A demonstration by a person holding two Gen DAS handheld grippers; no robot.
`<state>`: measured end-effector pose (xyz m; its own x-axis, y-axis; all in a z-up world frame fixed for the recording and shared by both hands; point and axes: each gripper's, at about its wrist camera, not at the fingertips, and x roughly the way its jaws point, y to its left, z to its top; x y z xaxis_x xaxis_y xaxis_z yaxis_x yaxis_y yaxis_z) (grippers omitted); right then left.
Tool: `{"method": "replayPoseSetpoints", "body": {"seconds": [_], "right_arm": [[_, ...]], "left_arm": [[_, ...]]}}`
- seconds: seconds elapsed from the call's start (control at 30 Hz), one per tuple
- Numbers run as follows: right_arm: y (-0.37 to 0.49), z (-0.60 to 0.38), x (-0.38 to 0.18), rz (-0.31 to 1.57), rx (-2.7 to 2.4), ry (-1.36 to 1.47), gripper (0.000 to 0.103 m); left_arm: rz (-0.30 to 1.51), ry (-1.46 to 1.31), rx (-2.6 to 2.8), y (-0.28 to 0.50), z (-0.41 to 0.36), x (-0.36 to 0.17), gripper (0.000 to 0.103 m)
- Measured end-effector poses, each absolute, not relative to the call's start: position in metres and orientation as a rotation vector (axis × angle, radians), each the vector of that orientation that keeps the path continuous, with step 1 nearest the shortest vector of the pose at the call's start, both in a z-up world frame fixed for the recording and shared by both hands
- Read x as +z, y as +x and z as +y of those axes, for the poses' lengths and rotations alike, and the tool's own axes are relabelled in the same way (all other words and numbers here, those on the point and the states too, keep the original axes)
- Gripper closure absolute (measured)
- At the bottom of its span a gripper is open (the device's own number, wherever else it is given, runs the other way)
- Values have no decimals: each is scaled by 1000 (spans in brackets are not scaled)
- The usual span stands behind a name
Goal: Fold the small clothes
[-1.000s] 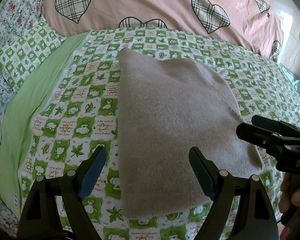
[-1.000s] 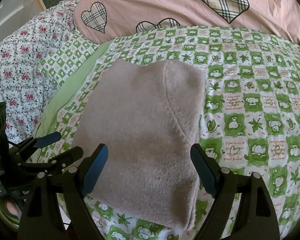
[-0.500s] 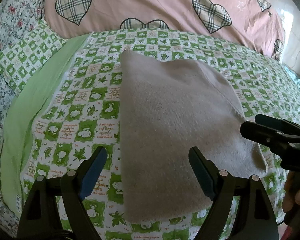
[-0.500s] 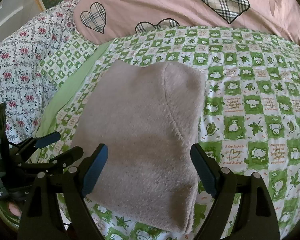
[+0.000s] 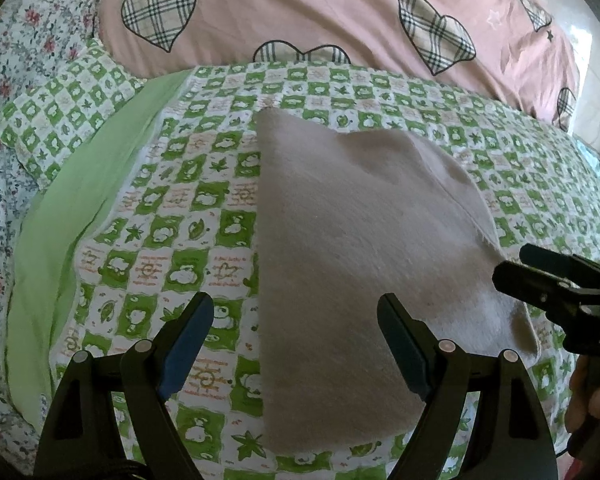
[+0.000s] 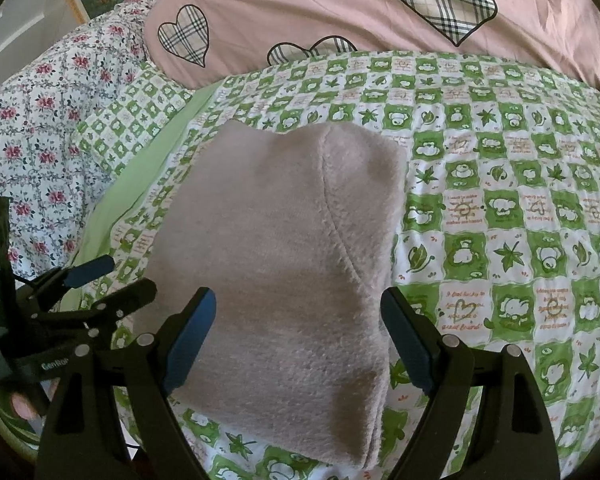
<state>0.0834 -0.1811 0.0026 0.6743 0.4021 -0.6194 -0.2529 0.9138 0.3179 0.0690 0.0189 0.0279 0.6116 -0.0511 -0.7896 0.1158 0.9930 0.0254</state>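
Change: against the frames a second back, the folded garment (image 5: 364,248) sits slightly lower and nearer in the left wrist view; the right wrist view is nearly the same
Garment: a fuzzy grey-pink piece, folded into a flat rectangle, lying on the green checked bedspread (image 6: 500,208) of the bed, ahead of both cameras at about 12 o'clock
Left hand-held gripper (image 5: 296,344): fingers apart, nothing between them, its right finger over the near edge of the garment, its left over bare bedspread
Right hand-held gripper (image 6: 298,338): fingers wide apart and empty, hovering above the garment's near end
Background: pink heart-print pillow (image 5: 340,24) at 12 o'clock, floral bedding (image 6: 40,140) at 10 o'clock
Progress: the piece looks folded and squared; likely only a last fold or setting aside remains
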Motion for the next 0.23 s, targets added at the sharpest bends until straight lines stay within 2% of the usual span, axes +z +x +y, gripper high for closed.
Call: {"method": "replayPoseSetpoints", "body": {"seconds": [0.23], "right_arm": [[89,-182,-1,757,380,213,18]], "left_arm": [[910,86,-83,68,19,24,19]]}}
